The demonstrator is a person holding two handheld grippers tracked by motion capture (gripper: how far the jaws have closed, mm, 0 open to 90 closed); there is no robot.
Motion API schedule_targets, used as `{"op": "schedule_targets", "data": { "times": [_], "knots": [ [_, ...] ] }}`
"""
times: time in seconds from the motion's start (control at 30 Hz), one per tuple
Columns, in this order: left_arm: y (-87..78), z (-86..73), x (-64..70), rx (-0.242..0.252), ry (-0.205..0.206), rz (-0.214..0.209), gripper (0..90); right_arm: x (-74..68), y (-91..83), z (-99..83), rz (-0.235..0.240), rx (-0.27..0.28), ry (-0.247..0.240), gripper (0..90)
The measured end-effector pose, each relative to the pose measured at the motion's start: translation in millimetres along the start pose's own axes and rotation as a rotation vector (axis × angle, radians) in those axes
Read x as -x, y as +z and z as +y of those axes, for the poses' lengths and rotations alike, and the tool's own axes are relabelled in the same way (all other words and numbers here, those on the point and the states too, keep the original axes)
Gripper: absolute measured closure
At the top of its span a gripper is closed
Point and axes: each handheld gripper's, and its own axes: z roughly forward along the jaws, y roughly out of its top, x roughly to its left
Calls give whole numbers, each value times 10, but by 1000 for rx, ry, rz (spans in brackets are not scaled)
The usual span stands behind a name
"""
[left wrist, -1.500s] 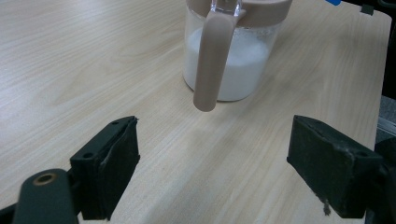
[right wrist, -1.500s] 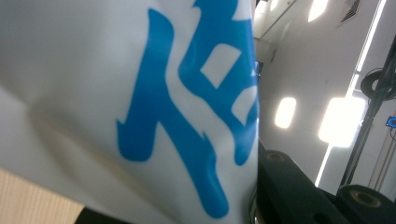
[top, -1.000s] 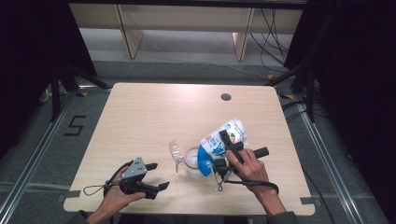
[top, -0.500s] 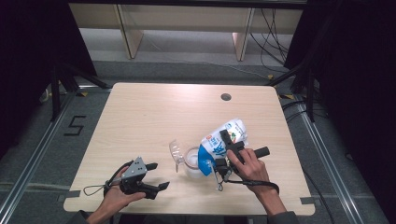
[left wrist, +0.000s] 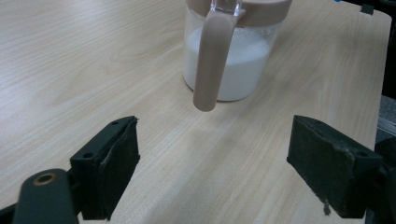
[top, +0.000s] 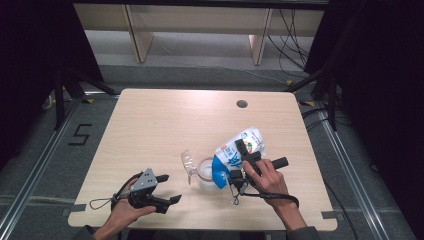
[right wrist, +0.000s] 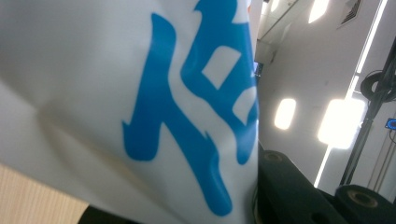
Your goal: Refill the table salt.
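A white pouch with blue print (top: 234, 154) hangs tilted over a clear jug (top: 205, 176), its lower blue end at the jug's mouth. My right gripper (top: 243, 152) is shut on the pouch, which looms close in the right gripper view (right wrist: 140, 93). The jug (left wrist: 229, 65) holds white contents and has a brown rim and handle (left wrist: 210, 60). Its clear lid (top: 188, 163) stands flipped open to the left. My left gripper (top: 169, 188) rests low on the table at the front left, open, with the jug a short way beyond its jaws (left wrist: 219, 172).
The light wooden table (top: 165, 125) has a small round grommet hole (top: 242, 104) near its back edge. Black cables trail from both grippers. Dark floor and metal frame legs surround the table.
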Motion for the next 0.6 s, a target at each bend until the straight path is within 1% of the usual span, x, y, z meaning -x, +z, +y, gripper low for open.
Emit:
{"op": "schedule_targets", "data": {
  "times": [0.07,0.1,0.13,0.2,0.23,0.27,0.3,0.37,0.4,0.43,0.5,0.53,0.57,0.6],
  "knots": [
    [-1,1,-1,0,2,0,159,3,0,3,3,-2,-6,844],
    [-1,0,0,0,1,0,158,-14,-14,15,18,-23,31,845],
    [-1,0,-1,0,1,0,159,-12,-22,18,26,-37,31,845],
    [0,1,-1,0,2,0,158,-15,-21,19,27,-35,32,846],
    [0,0,0,0,0,0,158,-11,-22,21,31,-37,27,846],
    [0,0,0,-1,0,0,158,-15,-16,20,22,-30,26,846],
    [0,0,0,0,0,0,159,-1,8,7,-2,5,-15,847],
    [0,0,0,0,0,0,159,1,6,7,3,0,-22,847],
    [-1,0,0,0,1,0,159,-7,-2,13,9,-9,-6,847],
    [-1,0,0,0,1,0,158,-17,6,13,-10,1,1,848],
    [-1,0,-1,0,2,1,159,-15,6,13,-9,1,0,848],
    [-1,1,-1,0,2,0,159,-6,-4,18,13,-16,-5,849],
    [-1,0,0,0,0,0,158,-6,-10,20,19,-25,-4,849],
    [-1,0,0,0,2,0,159,0,-5,24,20,-19,-13,849]
  ]
}}
